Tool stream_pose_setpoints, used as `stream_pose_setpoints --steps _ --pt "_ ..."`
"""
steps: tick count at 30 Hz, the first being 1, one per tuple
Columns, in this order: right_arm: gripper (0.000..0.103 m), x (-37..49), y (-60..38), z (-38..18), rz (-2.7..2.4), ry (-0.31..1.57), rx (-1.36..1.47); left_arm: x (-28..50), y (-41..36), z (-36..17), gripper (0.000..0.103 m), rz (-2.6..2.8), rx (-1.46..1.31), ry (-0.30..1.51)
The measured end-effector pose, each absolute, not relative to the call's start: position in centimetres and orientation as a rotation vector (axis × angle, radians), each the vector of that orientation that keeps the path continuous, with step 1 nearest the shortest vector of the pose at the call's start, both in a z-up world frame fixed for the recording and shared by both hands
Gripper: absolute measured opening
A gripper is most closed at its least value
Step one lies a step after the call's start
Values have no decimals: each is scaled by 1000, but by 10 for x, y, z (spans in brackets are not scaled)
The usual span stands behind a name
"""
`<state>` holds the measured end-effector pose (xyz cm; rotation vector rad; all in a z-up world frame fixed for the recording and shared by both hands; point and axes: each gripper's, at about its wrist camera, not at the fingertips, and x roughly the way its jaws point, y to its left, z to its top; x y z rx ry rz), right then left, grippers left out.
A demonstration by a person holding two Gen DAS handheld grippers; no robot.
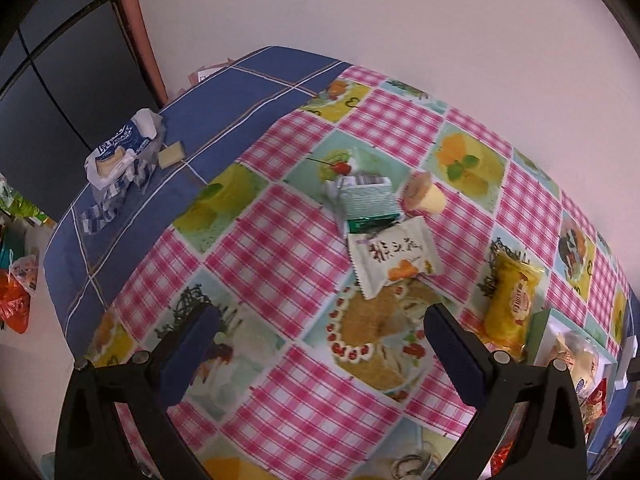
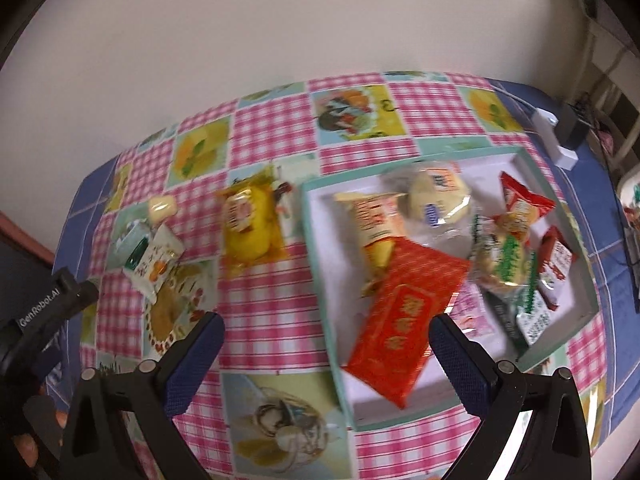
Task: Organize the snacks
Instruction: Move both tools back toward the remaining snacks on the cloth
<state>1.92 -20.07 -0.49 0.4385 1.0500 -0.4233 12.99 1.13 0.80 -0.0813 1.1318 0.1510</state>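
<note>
My left gripper (image 1: 322, 320) hovers open above the checked tablecloth, nothing between its fingers. Just beyond it lie a white snack packet (image 1: 394, 261), a green-and-white packet (image 1: 366, 197) and a small pudding cup (image 1: 425, 197) on its side. A yellow cake packet (image 1: 510, 300) lies to the right, next to the white tray (image 1: 540, 332). My right gripper (image 2: 326, 324) is open over the tray's (image 2: 316, 240) near left corner. A red packet (image 2: 404, 316) lies just ahead in the tray among several other snacks. The yellow cake packet (image 2: 248, 224) sits left of the tray.
An opened blue-and-white wrapper (image 1: 120, 152) and a small beige piece (image 1: 171, 155) lie on the blue cloth at the far left. A white power strip (image 2: 556, 136) sits at the table's far right. The wall stands right behind the table. Bags lie on the floor at left (image 1: 18, 292).
</note>
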Motion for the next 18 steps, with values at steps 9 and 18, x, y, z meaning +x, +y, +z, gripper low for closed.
stream_pose_setpoints --steps 9,18 --pt "103 38 -177 -11 -338 1019 416 137 36 5 103 102 -156 1159" --pt "103 62 -168 -23 -275 1014 436 163 36 1 103 -44 -152 1180"
